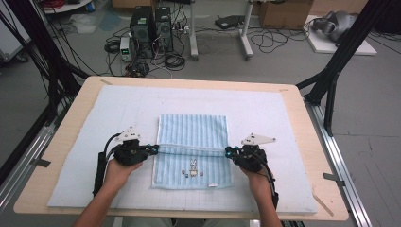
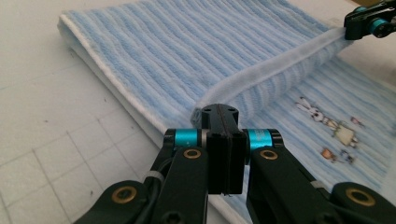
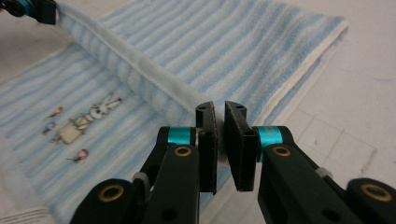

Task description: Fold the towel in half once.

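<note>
A light blue striped towel (image 1: 191,126) lies on the white gridded mat, its near part printed with a small rabbit picture (image 1: 193,166). A white-edged fold of it is lifted into a ridge between my two grippers. My left gripper (image 1: 155,149) is shut on the ridge's left end; in the left gripper view the jaws (image 2: 222,112) meet on the towel (image 2: 187,51) corner. My right gripper (image 1: 228,152) pinches the right end; in the right gripper view its jaws (image 3: 220,109) stand slightly apart with the towel (image 3: 224,46) edge pressed between them.
The mat (image 1: 265,111) covers most of the wooden table (image 1: 71,123). Bare mat lies left, right and behind the towel. Beyond the table, computer towers (image 1: 151,28) and cables sit on the floor. Black frame struts (image 1: 331,80) rise at both far corners.
</note>
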